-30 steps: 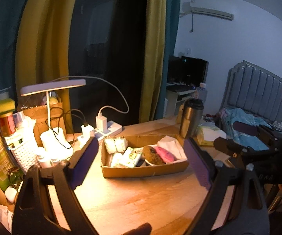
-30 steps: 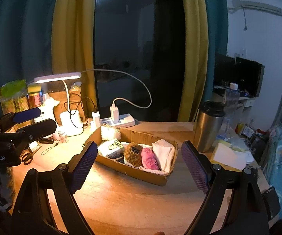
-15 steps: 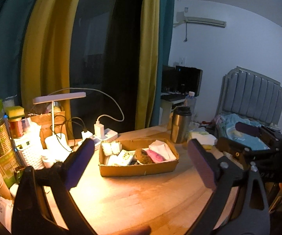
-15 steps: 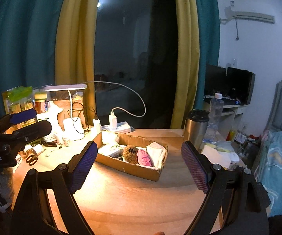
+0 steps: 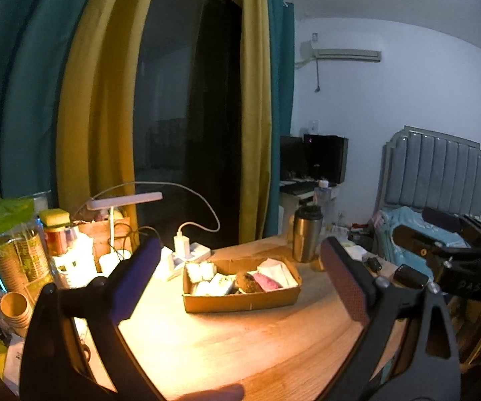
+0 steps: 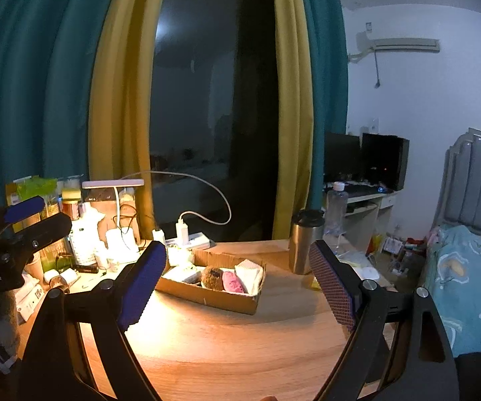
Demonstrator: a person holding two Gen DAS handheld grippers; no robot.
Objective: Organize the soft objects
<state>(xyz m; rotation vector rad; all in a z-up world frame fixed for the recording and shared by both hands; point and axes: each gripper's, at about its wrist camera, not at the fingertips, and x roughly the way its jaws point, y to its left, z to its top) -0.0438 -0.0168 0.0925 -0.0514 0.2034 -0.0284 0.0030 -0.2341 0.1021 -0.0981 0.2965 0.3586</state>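
A shallow cardboard box [image 5: 240, 300] sits on the wooden table [image 5: 240, 344], also in the right wrist view [image 6: 207, 295]. It holds a brown plush [image 5: 247, 282], a pink soft item [image 5: 264, 281], a folded white cloth [image 5: 278, 271] and white packets [image 5: 202, 270]. The same brown plush [image 6: 213, 278], pink item [image 6: 233, 282] and white cloth [image 6: 249, 274] show in the right view. My left gripper [image 5: 237, 274] is open and empty, well back from the box. My right gripper [image 6: 237, 277] is open and empty, also well back.
A lit desk lamp [image 5: 125, 200], a power strip [image 5: 190, 254] with cables, jars and paper cups [image 5: 13, 307] crowd the table's left side. A steel tumbler [image 5: 305, 234] stands right of the box. A bed [image 6: 467, 284] lies to the right.
Both grippers have pulled back and risen away from the box, which now looks smaller and farther. Both stay open and empty. The box contents have not moved.
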